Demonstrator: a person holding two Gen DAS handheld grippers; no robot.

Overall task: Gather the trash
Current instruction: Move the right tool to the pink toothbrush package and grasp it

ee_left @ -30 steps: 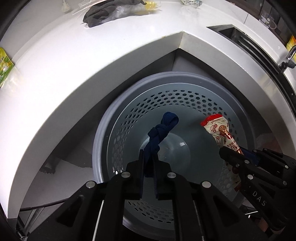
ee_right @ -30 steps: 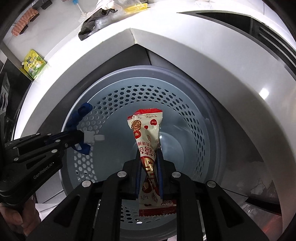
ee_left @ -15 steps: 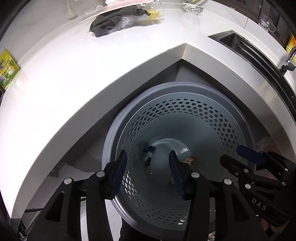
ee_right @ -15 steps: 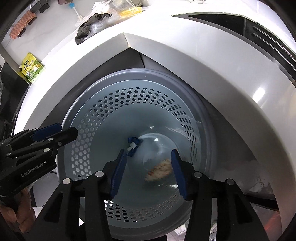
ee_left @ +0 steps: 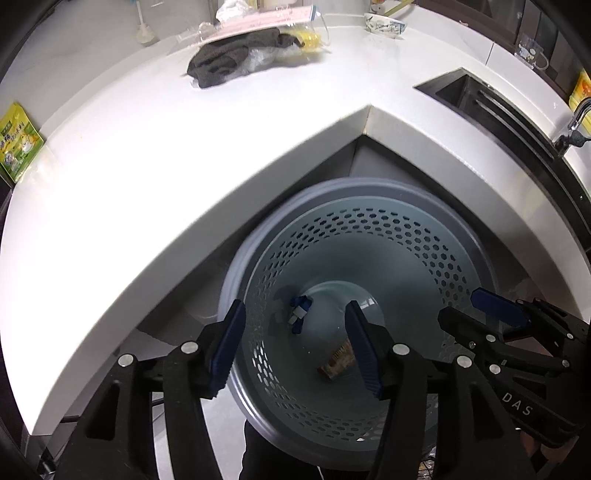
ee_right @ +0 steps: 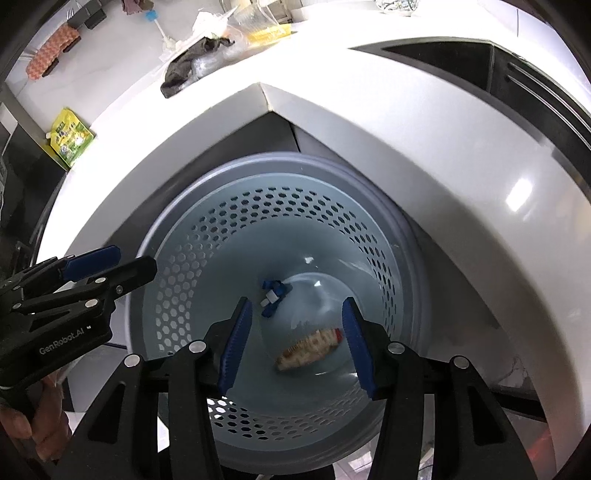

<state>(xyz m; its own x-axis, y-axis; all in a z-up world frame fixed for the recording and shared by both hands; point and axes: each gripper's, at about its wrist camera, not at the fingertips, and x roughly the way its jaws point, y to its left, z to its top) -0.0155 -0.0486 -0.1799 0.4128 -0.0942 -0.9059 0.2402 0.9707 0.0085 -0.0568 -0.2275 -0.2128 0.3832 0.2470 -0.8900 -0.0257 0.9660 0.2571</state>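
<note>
A grey-blue perforated bin (ee_left: 406,236) (ee_right: 221,221) stands on the floor under the corner of the white counter. On its bottom lie a small dark blue cloth piece with a white tag (ee_left: 300,312) (ee_right: 273,291) and a red-and-white snack wrapper (ee_left: 338,360) (ee_right: 308,349). My left gripper (ee_left: 294,308) (ee_right: 136,257) hangs above the bin's left side, its jaws opening with nothing between them. Over the bin's right side my right gripper (ee_right: 296,302) (ee_left: 460,306) stands open and holds nothing.
The white counter (ee_left: 184,166) wraps around the bin. On it lie a dark cloth (ee_left: 229,62) with clear plastic, a green packet (ee_left: 16,147) at the left edge and a bowl (ee_left: 384,24). A sink (ee_left: 480,96) and a tap (ee_left: 576,122) are at the right.
Both grippers opened. The blue cloth piece left my left gripper and the snack wrapper left my right gripper; both fell to the bottom of the bin.
</note>
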